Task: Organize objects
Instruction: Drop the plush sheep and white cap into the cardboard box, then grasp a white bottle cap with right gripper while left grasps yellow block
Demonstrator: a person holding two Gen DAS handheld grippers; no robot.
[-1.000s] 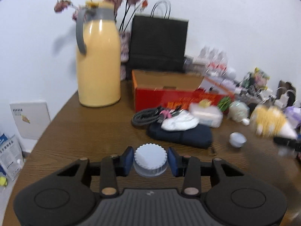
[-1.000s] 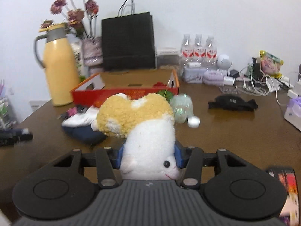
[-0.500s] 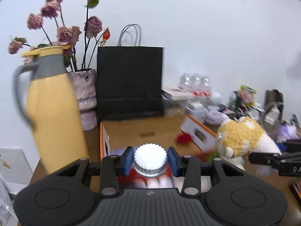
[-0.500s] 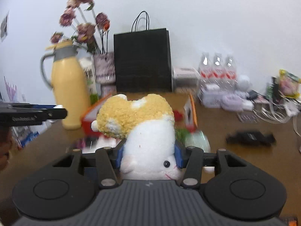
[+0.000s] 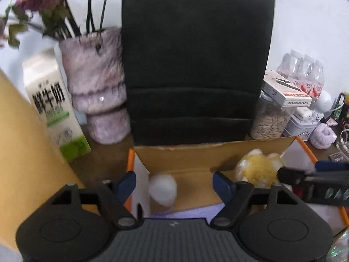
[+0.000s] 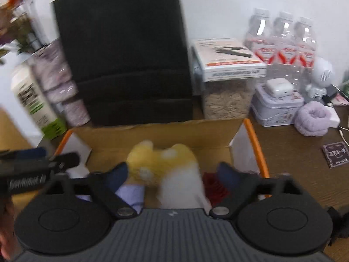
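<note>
Both grippers angle down over the orange-edged cardboard box [image 6: 253, 135]. The right gripper [image 6: 172, 172] has just sprung wide, its jaws clear of the plush toy [image 6: 174, 174] blurred between them. The left gripper [image 5: 174, 181] has opened too, the white lid [image 5: 162, 188] loose in the box's left near corner.

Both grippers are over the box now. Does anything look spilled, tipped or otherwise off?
Nothing stands out. The white cap and the plush toy are blurred inside the cardboard box, clear of the open left gripper and right gripper, whose jaws have just been opening.
</note>
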